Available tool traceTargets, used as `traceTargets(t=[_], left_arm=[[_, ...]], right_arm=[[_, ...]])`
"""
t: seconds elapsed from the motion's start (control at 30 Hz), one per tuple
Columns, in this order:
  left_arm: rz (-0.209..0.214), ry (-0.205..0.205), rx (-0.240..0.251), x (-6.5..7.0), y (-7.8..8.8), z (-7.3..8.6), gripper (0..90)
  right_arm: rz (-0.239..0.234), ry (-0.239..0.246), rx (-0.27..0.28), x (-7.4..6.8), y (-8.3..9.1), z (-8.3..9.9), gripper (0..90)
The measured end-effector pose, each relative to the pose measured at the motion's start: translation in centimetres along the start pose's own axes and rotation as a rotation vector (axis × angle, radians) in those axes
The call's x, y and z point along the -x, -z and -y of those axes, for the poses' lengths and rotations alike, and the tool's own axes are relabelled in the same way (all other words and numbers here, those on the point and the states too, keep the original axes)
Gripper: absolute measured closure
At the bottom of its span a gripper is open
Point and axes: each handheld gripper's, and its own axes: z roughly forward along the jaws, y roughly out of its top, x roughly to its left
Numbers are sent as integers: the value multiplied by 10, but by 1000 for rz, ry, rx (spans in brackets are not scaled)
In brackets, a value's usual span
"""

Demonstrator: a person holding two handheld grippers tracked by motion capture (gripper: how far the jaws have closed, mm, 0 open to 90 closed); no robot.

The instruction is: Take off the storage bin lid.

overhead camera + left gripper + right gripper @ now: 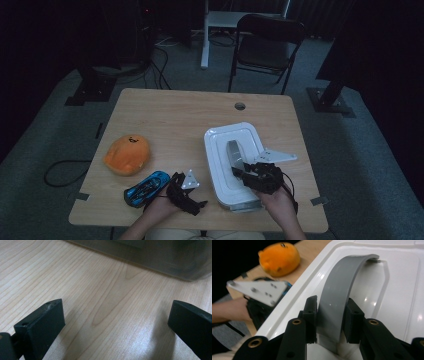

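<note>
A white lidded box (220, 150) lies on the right half of the wooden table (175, 115). A grey arched handle (234, 152) rises from its lid. My right gripper (241, 172) reaches in from the near side. In the right gripper view this gripper (332, 308) is shut on the grey handle (347, 277), with a pad pressed against each edge above the white lid (402, 290). My left gripper (194, 200) rests low by the box's near left corner. In the left gripper view it (116, 317) stands open over bare wood, with the box wall (162, 260) just ahead.
An orange plush toy (127, 154) sits at the table's left and a blue toy car (147, 187) lies near the front edge beside my left hand. A folding chair (267, 40) stands beyond the table. The far half of the table has a small cable hole (240, 106).
</note>
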Motion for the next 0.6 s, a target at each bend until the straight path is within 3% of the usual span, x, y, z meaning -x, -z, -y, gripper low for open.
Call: traceTargets(t=[0.13,0.33,0.4,0.6], left_arm=[[3,1,-3,0,0,0,13],[0,1,-1,0,0,0,13],[0,1,-1,0,0,0,13],[-1,2,0,0,0,0,12]], right_arm=[[4,-2,50,1,11,-8,685],[39,28,61,5,18,-17,690],[67,47,62,10,22,-22,693],[104,36,83,27,29,-31,699]])
